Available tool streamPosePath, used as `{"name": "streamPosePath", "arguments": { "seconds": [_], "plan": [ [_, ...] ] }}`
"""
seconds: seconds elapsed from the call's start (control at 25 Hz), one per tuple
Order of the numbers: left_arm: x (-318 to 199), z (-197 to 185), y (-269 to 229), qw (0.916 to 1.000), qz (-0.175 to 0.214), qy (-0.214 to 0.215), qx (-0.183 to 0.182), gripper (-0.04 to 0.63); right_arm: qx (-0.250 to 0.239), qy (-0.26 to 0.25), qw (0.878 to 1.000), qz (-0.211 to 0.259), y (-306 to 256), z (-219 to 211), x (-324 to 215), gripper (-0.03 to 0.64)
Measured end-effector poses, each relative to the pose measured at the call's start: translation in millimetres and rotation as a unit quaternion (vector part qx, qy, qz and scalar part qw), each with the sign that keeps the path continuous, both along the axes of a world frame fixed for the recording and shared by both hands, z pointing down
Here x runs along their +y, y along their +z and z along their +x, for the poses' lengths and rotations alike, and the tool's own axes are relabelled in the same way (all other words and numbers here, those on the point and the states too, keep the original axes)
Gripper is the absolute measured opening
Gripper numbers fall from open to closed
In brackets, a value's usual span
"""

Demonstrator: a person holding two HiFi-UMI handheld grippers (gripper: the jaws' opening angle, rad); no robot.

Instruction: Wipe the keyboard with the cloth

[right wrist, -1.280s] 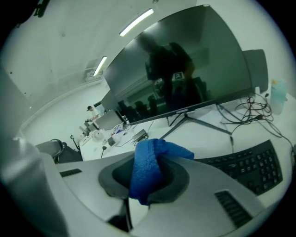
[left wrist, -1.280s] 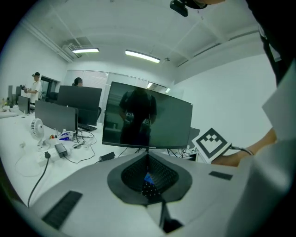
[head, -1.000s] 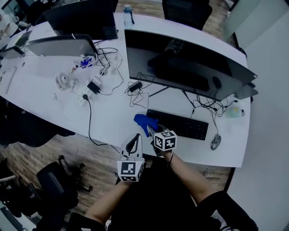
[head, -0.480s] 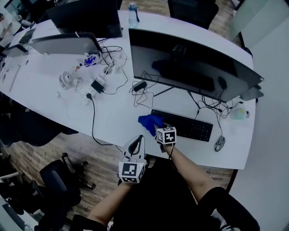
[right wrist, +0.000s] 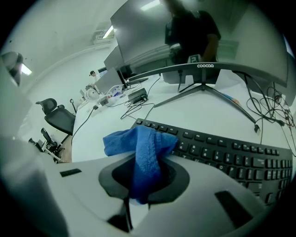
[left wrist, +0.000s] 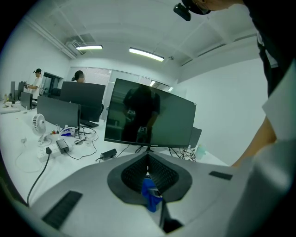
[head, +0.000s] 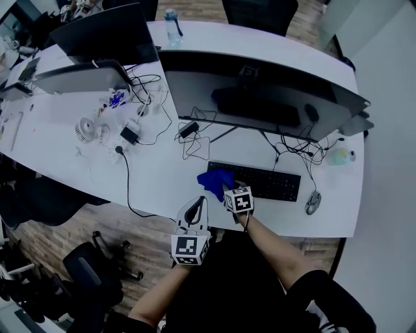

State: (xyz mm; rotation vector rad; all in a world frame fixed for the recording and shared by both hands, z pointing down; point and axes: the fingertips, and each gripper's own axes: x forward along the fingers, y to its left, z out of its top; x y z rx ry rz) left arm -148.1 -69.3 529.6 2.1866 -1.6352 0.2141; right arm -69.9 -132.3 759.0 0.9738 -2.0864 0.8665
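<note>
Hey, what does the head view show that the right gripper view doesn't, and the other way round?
Only the head view shows the mouse to the right of the keyboard, the bottle and the left gripper. Only the right gripper view shows the right gripper with its jaws shut on a fold of the cloth, and the logo on the monitor's lower edge. Both show the cloth at the keyboard's left end, the keyboard and the monitor.

Black short-sleeved top [head: 224,286]. Left claw [head: 194,203], right claw [head: 225,189]: pale grey shells, dark ribbed pads [left wrist: 132,173], black-and-white marker cube [head: 188,248] at 6 o'clock.
</note>
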Motion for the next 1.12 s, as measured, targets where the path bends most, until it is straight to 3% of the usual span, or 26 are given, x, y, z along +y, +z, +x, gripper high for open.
{"name": "streamPosePath", "arguments": {
  "seconds": [1.12],
  "plan": [
    [-41.9,121.2,9.4,0.9908,-0.005,0.135,-0.002,0.009,0.039,0.125,0.991,0.011,-0.4,180.4,-0.1,0.061]
  ]
}}
